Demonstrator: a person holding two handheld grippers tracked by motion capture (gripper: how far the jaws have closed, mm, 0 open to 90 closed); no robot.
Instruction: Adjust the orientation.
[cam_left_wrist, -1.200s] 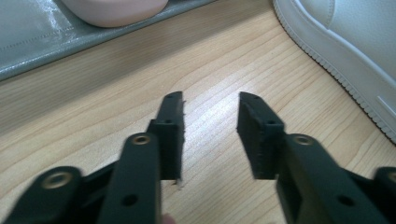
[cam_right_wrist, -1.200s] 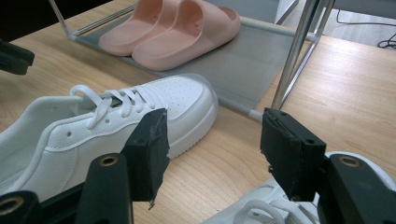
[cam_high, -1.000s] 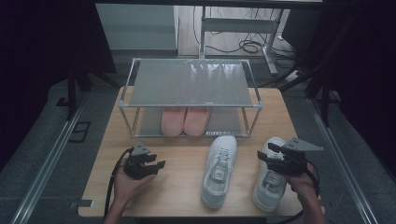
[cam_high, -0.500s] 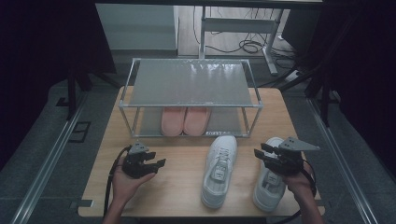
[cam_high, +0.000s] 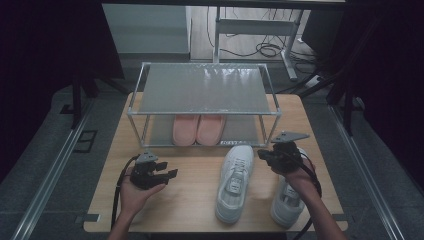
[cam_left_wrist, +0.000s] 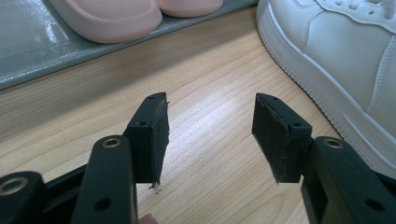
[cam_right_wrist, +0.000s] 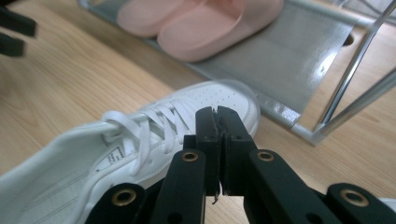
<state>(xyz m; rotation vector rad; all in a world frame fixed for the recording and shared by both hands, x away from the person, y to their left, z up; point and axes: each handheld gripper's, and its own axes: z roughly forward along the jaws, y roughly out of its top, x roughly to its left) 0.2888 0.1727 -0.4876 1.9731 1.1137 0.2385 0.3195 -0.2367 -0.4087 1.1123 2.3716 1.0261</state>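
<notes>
sneaker nearest both tools looks light, stiff-soled, soft-sided, best pinched at the heel collar; left gripper stands apart, right gripper pressed together on nothing.

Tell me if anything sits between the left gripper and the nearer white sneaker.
Nothing visible does. The left gripper has its fingers open over bare wooden table, and the white sneaker lies just beyond to one side. The pink slippers rest farther off on the rack's lower shelf, out of that path.
</notes>
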